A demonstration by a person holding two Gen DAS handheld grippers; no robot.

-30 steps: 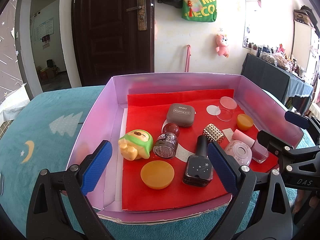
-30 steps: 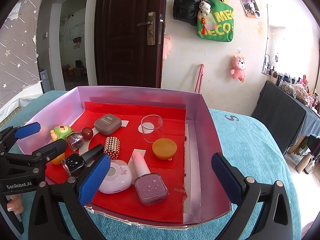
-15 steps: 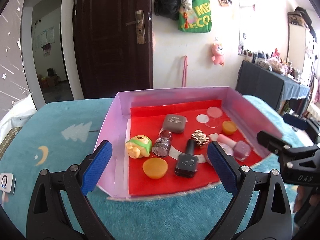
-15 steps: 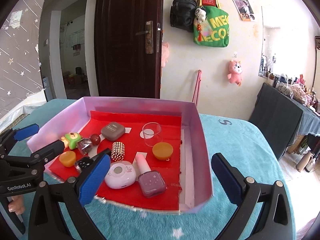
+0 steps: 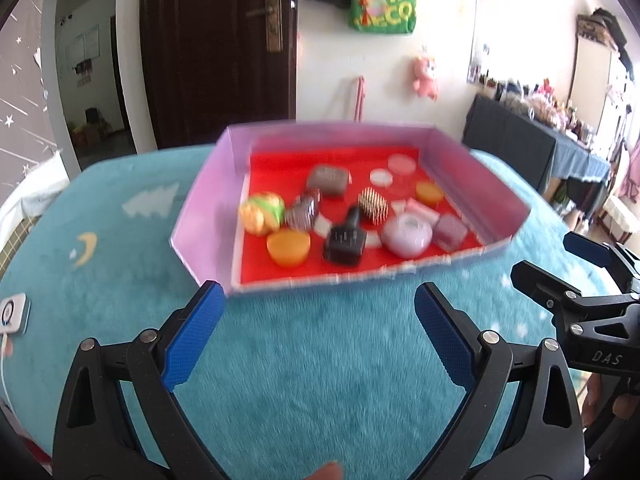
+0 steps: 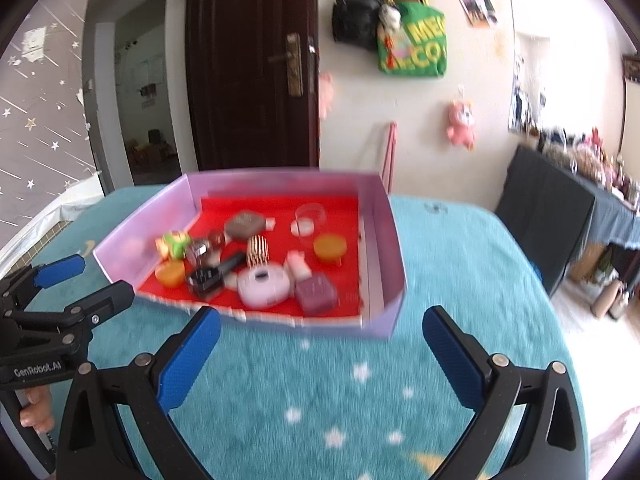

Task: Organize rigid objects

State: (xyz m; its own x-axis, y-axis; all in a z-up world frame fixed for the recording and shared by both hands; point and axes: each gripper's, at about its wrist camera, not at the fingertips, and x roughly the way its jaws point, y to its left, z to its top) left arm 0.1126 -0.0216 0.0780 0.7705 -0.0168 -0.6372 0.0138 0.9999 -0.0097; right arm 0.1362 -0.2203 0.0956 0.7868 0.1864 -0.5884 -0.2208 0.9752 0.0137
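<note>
Both grippers have pulled back from the tray (image 5: 208,184), now hovering over bare teal cloth (image 5: 320,380) near its front edge. The left gripper (image 5: 320,336) and right gripper (image 6: 320,356) are both spread wide, empty. The small toiletries remain inside the tray on its red liner (image 6: 344,292), nothing blocking them.

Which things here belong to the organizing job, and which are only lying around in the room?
For the job:
tray
black nail polish bottle
round pink case
orange disc
grey case
left gripper, open and empty
right gripper, open and empty

Only lying around:
green bag
pink plush toy
black backpack
</note>
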